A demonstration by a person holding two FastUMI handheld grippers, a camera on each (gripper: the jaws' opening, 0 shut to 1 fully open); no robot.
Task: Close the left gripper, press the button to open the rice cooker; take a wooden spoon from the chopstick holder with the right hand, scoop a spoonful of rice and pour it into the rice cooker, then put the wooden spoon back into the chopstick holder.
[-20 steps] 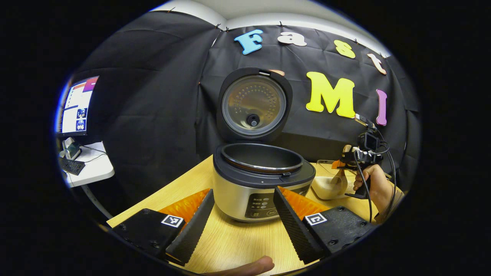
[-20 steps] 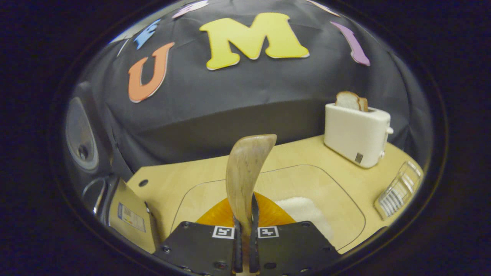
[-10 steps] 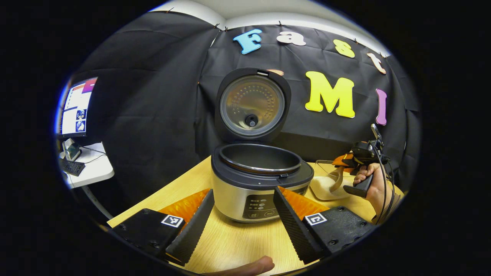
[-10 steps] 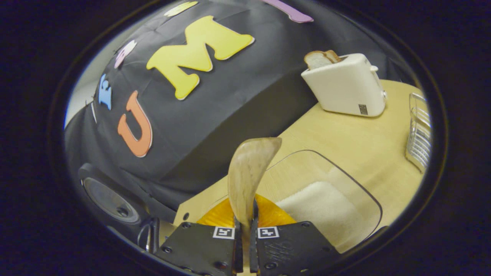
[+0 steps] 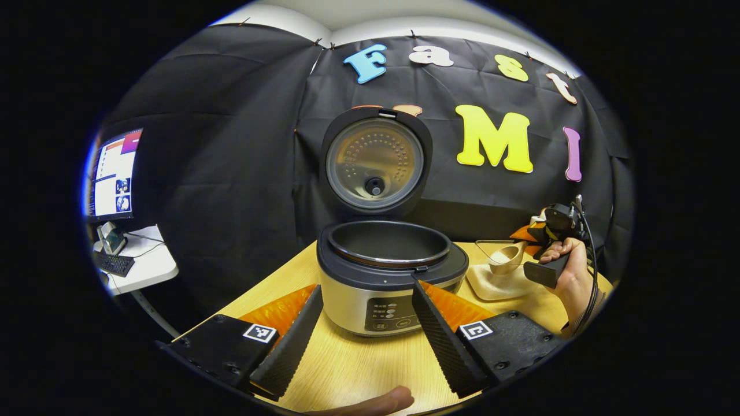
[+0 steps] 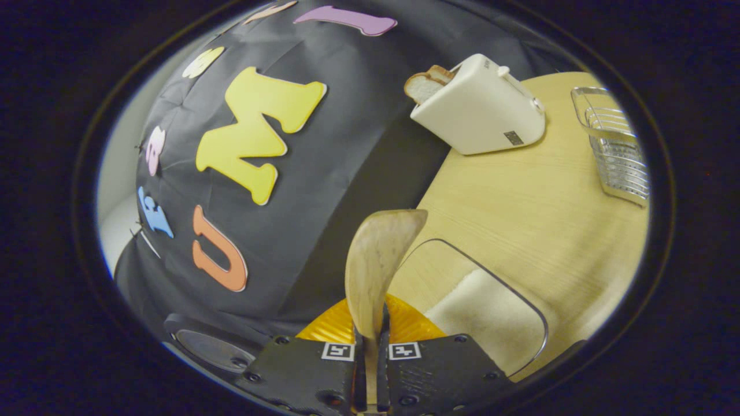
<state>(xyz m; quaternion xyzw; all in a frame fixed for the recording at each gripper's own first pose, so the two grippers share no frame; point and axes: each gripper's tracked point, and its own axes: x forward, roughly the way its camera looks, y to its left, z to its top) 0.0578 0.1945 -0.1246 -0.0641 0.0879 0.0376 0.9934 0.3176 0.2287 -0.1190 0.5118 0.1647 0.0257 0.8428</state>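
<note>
Two grippers in play. Left gripper (image 5: 363,329) sits low over the table (image 5: 358,370), fingers spread wide apart, nothing between them, pointed at the rice cooker (image 5: 390,280). Cooker lid (image 5: 376,162) is up, standing upright behind the dark inner pot (image 5: 388,242); control panel faces the left gripper. Right gripper (image 6: 370,370) is clamped on the wooden spoon (image 6: 376,266) handle, both fingers pressing it; spoon bowl sticks out forward. In the left gripper view the right gripper (image 5: 535,237) is to the right of the cooker, held by a hand (image 5: 569,271), with the spoon bowl over the clear tray (image 6: 520,300) holding the rice (image 6: 491,318). Can't tell if any rice is in the spoon. In the right gripper view: white toaster (image 6: 480,107) with bread slices (image 6: 428,84) at the back of the table, wire rack (image 6: 615,144) near it at the edge. A monitor (image 5: 113,173) stands far left on a side desk.
</note>
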